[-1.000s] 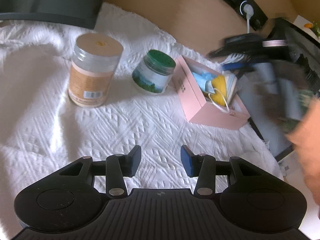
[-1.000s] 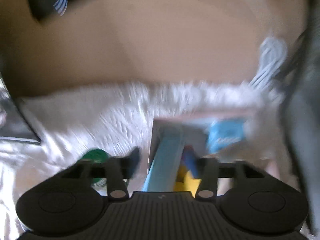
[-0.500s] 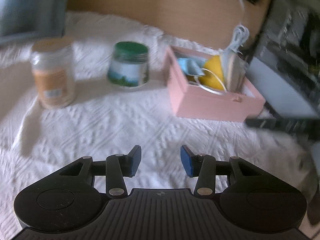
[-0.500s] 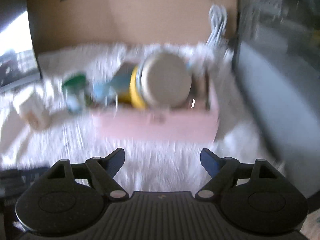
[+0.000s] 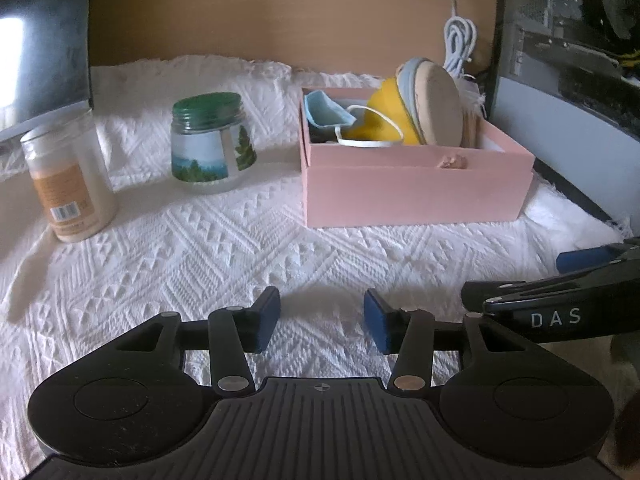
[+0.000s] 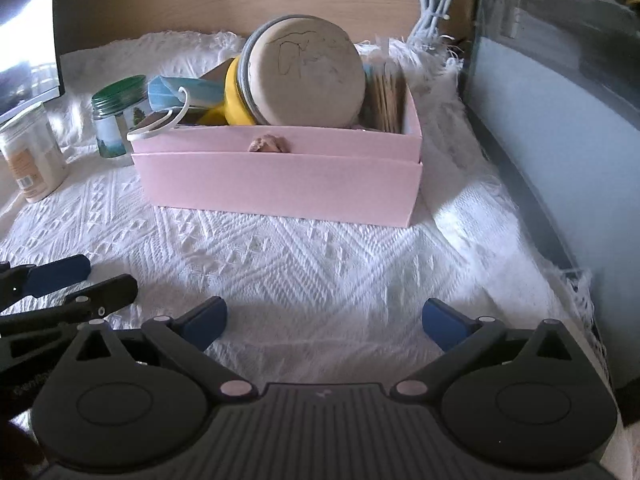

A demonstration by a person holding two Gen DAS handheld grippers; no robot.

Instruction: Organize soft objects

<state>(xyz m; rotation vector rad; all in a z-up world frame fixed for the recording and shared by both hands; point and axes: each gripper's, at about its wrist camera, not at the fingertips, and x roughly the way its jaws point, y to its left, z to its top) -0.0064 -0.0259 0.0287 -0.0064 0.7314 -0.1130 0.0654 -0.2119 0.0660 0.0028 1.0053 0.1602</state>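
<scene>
Left gripper [image 5: 322, 316] sits low centre in the left wrist view, jaws parted by a moderate gap, nothing between them, over the white woven cloth [image 5: 224, 256] that covers the bench. Right gripper [image 6: 324, 320] is low centre in its own view, jaws spread wide, empty, also above the cloth.

Pink box [image 5: 416, 190] is right of centre in the left view and upper centre in the right view, resting on the cloth. Inside: a blue face mask [image 5: 326, 110] at the box's left end with its white ear loop [image 5: 370, 136] draped over the front rim, a yellow soft item [image 5: 386, 112] in the middle, and a round beige pad [image 5: 438, 106] leaning upright against it. Nothing soft lies loose on the cloth.

Only the right view shows the pad's flat face [image 6: 306, 76] head-on with thin dark line marks, plus a bundle of thin wooden sticks [image 6: 388, 98] at the box's right end. The left view gives the green-lid jar [image 5: 210, 142] and the white-lid jar [image 5: 66, 184] large and clear at left; in the right view they're small at the left edge. Each view catches the other gripper's tip at its side edge. White coiled cable [image 5: 460, 46] hangs upper right, behind the box.
</scene>
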